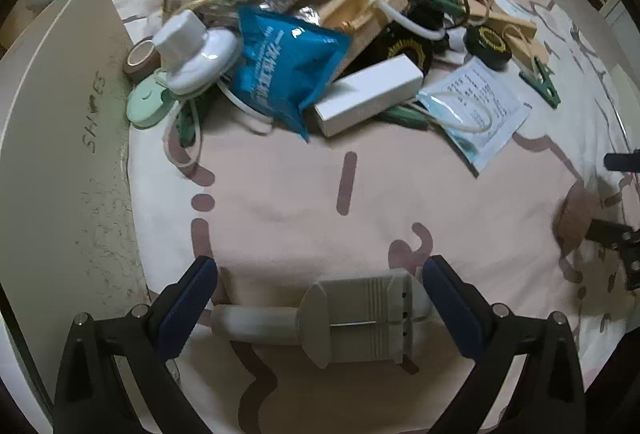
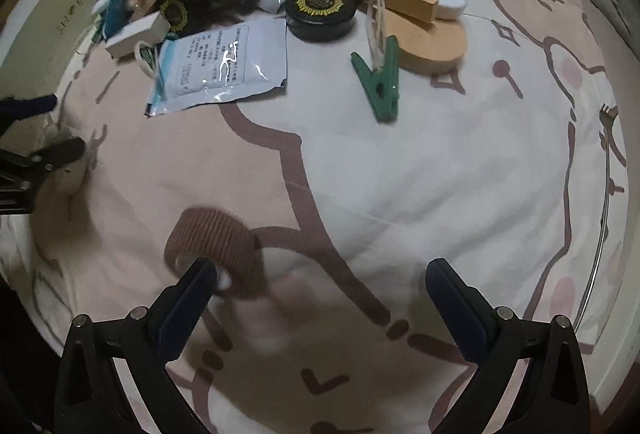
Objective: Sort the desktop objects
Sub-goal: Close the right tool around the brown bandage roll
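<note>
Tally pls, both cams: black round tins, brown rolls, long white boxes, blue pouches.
black round tins: 2
brown rolls: 2
long white boxes: 1
blue pouches: 1
Total: 6

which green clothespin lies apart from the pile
The green clothespin beside the round wooden piece, alone on the cloth; the other green pins sit tangled in the heap.

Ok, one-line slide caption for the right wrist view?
Open right gripper over a blurred brown bandage roll by its left finger, clutter pile beyond.
</note>
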`<state>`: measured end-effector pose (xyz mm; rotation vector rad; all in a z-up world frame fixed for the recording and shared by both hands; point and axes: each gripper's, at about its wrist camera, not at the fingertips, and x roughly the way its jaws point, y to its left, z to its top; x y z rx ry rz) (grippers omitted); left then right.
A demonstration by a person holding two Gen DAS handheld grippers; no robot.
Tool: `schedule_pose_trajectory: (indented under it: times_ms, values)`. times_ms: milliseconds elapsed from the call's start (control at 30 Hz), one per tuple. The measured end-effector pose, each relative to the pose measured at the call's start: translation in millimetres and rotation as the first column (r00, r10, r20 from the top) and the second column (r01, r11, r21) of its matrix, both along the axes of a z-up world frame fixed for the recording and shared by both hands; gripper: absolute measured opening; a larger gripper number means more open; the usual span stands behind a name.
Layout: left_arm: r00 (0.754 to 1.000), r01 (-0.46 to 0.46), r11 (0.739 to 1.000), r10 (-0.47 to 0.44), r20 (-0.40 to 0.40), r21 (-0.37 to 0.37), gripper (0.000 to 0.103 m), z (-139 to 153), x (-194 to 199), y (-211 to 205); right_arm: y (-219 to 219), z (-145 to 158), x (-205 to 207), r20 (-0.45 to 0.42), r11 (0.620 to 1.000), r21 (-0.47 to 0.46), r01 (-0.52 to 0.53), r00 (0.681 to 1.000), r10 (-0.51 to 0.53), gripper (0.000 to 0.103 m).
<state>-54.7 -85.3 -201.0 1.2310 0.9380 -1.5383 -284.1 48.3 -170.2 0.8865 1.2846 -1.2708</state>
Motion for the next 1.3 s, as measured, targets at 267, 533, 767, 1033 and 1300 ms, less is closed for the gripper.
schedule_pose_trajectory:
  times_ms: [267,533,767,1033,1300]
  values:
    - [1.0,-0.006,0.998,0.006,-0.005,0.067,0.103,-14.6,-3.2,6.5,0.1,21.9,-6.7,0.049,0.998,-0.066,0.014,0.999,-0.011,0.103]
    - [0.998,0.036,0.998,-0.033,-0.061,0.054,0.103,-10.7,-15.0,19.5,-4.2,33.9,-8.5,0.072,0.995,-0.104,0.013,0.997,-0.005,0.103]
    - [0.989,0.116,0.993,-0.113,-0.094,0.029,0.103,-8.0,-36.4,36.1,-8.3,39.6,-8.7,0.077,0.992,-0.125,-0.024,0.996,0.034,0.103]
    - [0.974,0.162,0.986,-0.154,-0.167,0.036,0.103,-1.1,-49.4,55.2,-13.4,42.7,-12.0,0.081,0.991,-0.132,-0.03,0.996,0.041,0.103]
    - [0.942,0.255,0.964,-0.229,-0.245,0.08,0.103,8.8,-74.2,77.3,1.2,24.4,-10.5,0.088,0.989,-0.138,-0.044,0.995,0.057,0.103]
